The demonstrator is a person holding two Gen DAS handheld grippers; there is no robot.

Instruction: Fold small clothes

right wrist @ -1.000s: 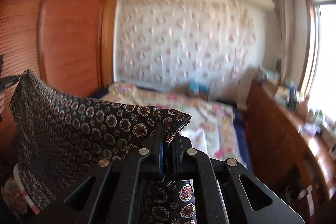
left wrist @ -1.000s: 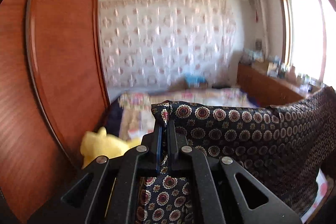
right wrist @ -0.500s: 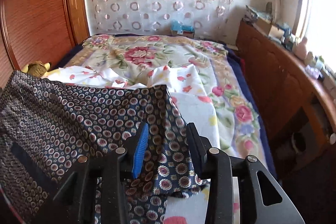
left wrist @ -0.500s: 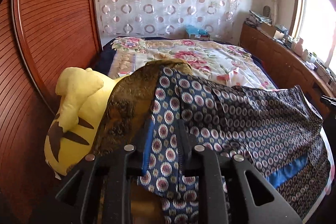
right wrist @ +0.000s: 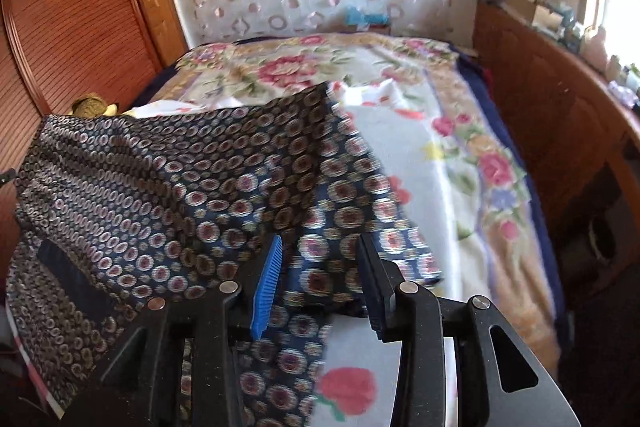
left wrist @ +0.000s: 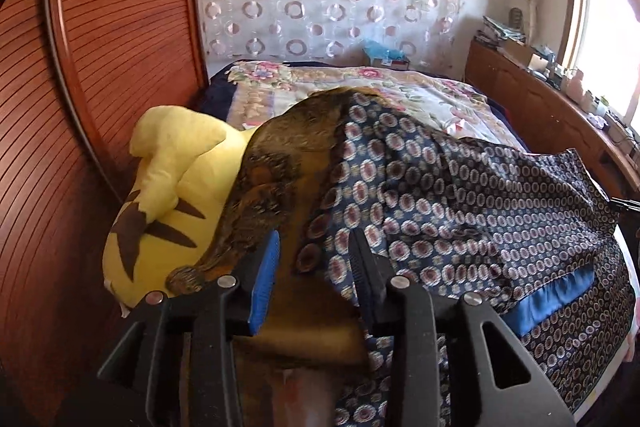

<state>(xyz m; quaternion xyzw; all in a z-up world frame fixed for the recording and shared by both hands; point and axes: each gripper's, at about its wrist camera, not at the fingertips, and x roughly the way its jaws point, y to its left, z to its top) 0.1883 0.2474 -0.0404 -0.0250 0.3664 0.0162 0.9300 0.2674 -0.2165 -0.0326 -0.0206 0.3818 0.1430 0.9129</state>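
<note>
A dark navy garment with rows of small ring and medallion prints (left wrist: 460,203) lies spread over the near end of the bed, with a blue band near its hem. It also shows in the right wrist view (right wrist: 160,187). My left gripper (left wrist: 312,259) is open, its jaws standing either side of the garment's left edge, where a brown patterned cloth (left wrist: 280,163) lies under it. My right gripper (right wrist: 318,263) is open over the garment's right edge. Neither grips the cloth.
A yellow plush toy with brown stripes (left wrist: 172,195) lies at the left beside a wooden wardrobe (left wrist: 100,67). The floral bedspread (right wrist: 460,147) covers the bed. A wooden cabinet with clutter (right wrist: 560,87) runs along the right under the window.
Both grippers held the garment up, shut on its corners, then lowered it onto the bed. Their jaws have opened and let the cloth go.
</note>
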